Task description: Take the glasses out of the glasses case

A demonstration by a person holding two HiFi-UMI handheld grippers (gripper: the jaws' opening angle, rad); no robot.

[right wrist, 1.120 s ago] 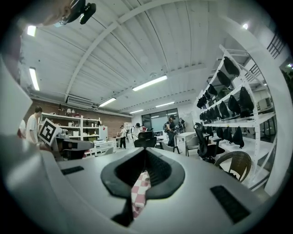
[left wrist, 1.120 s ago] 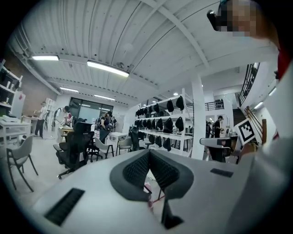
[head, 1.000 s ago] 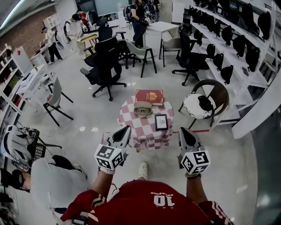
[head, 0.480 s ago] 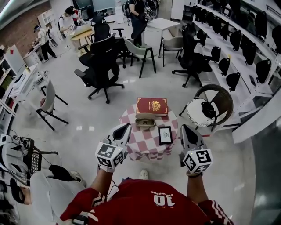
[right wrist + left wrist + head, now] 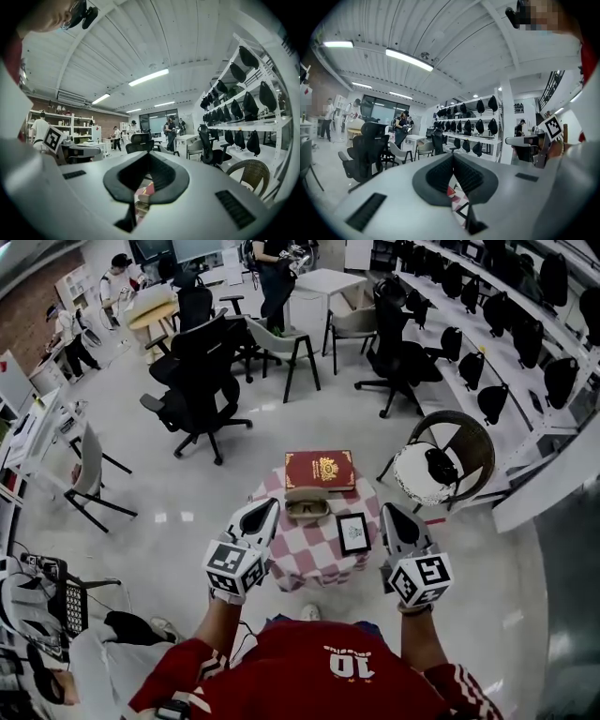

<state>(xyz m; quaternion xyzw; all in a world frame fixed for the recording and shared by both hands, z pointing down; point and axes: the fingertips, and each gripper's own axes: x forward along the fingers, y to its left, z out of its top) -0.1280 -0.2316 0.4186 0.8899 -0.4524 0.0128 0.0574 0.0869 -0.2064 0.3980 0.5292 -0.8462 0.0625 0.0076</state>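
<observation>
Both my left hand-held gripper (image 5: 261,517) and my right hand-held gripper (image 5: 394,521) are closed tight on nothing, held level at either side of the small round surface (image 5: 311,561) with its red-and-white checked cloth. On it the tan oblong glasses case (image 5: 307,506) lies untouched, just in front of a red hardcover book (image 5: 320,470) and beside a small black-framed picture (image 5: 353,532).

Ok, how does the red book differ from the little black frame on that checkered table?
The red book is clearly larger than the black frame. The book is red with a gold emblem; the frame is a black border round a pale centre. The book lies at the table's far edge, the frame nearer the person, on the right. Both are rectangular and rest on the checkered table.
</observation>
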